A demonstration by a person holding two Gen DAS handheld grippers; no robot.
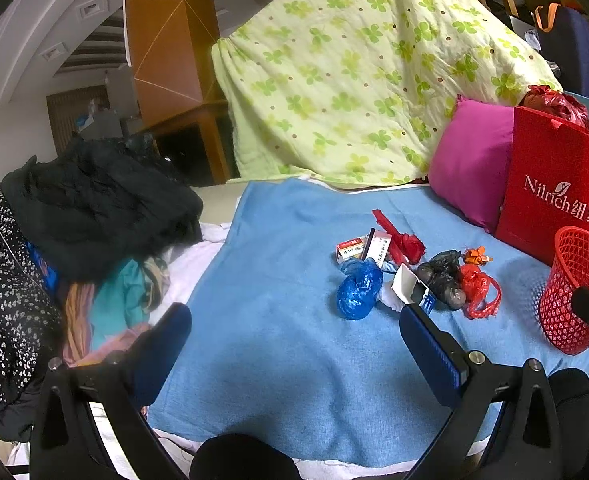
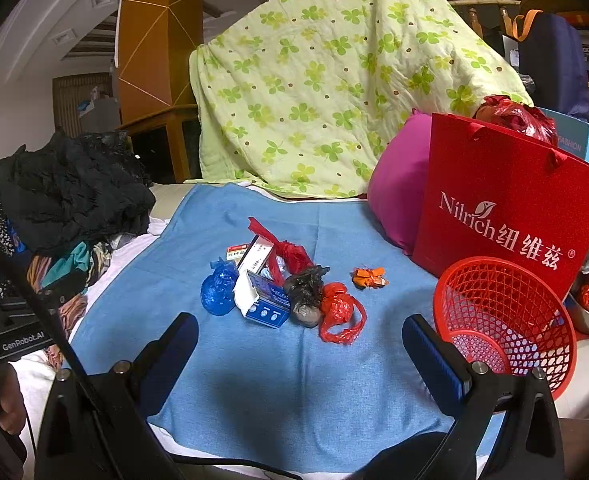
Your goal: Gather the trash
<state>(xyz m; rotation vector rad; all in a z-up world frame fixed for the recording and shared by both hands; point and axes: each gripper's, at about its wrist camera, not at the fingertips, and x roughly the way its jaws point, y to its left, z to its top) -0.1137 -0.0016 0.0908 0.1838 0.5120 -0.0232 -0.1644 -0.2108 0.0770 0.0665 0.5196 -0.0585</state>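
Observation:
A pile of trash lies on the blue towel [image 2: 254, 380]: a blue plastic bag [image 2: 219, 291], a white-and-blue carton [image 2: 264, 300], a black bag [image 2: 304, 294], a red bag [image 2: 339, 312], an orange wrapper [image 2: 368, 277], small medicine boxes [image 2: 254, 258] and red wrap [image 2: 290, 250]. The pile also shows in the left wrist view, with its blue bag [image 1: 358, 290] nearest. A red mesh basket [image 2: 506, 320] stands at the right, empty. My left gripper [image 1: 294, 328] and my right gripper [image 2: 300, 340] are open, empty, short of the pile.
A red paper bag [image 2: 506, 208] and a magenta pillow [image 2: 398, 196] stand behind the basket. A green clover quilt [image 2: 326, 80] hangs at the back. Dark clothes [image 2: 66, 196] are heaped at the left. The left gripper's body [image 2: 10, 340] is at the right view's left edge.

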